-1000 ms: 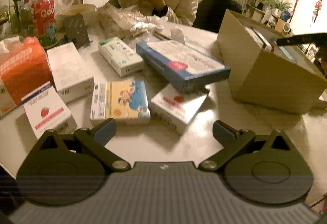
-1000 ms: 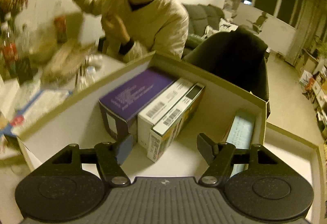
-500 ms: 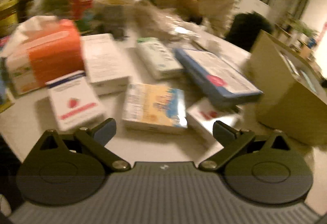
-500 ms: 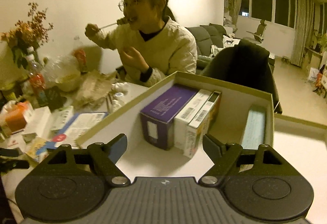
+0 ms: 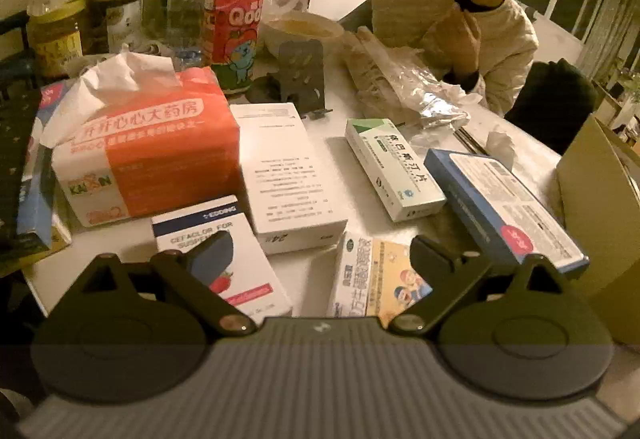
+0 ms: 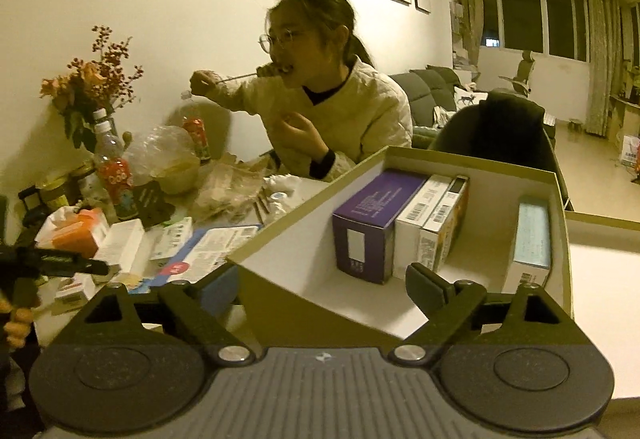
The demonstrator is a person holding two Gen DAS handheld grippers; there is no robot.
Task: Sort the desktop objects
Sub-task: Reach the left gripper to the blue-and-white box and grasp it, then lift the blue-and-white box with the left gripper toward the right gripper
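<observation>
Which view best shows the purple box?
Right wrist: the purple box stands upright inside the cardboard bin, beside two white boxes. The left wrist view shows only the bin's outer wall, not the box.

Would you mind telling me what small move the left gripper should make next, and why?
Probably lower the left gripper, jaws closing with nothing between them, onto the white box ahead. It lies flat and unobstructed, while the cardboard box still has bare floor between its standing packs.

Four boxes (image 6: 364, 235) inside one carton (image 6: 472, 165)
</observation>
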